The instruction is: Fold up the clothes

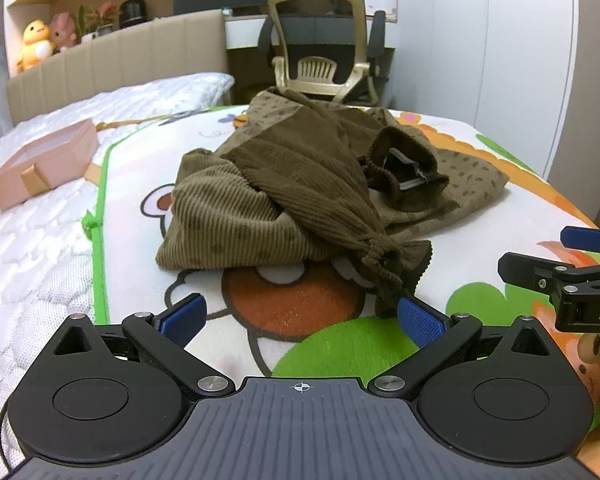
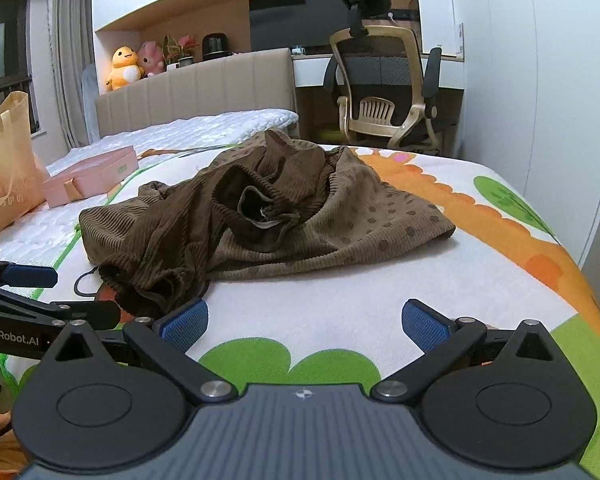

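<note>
Nearest the cameras, the left claw (image 1: 300,316) and the right claw (image 2: 304,320) are held low over the cartoon-printed mat (image 2: 340,320) on the bed, each with its blue pads spread wide apart and nothing between them. Just beyond the left claw, a gathered dark-brown cuff (image 1: 388,264) of the brown corduroy garment (image 1: 284,184) is seen lying almost against the right-hand pad. The garment is heaped unfolded in the middle of the mat, its lighter dotted panel (image 2: 380,216) spread flat to one side and an elastic opening (image 2: 256,204) turned upward. It is judged soft, light and limp, so that it would sag and bunch when lifted; hold is best taken at a thick edge such as the cuff or the elastic band. Farther off, a pink box (image 1: 40,164) is seen on the white mattress, and an office chair (image 2: 384,84) past the bed.
</note>
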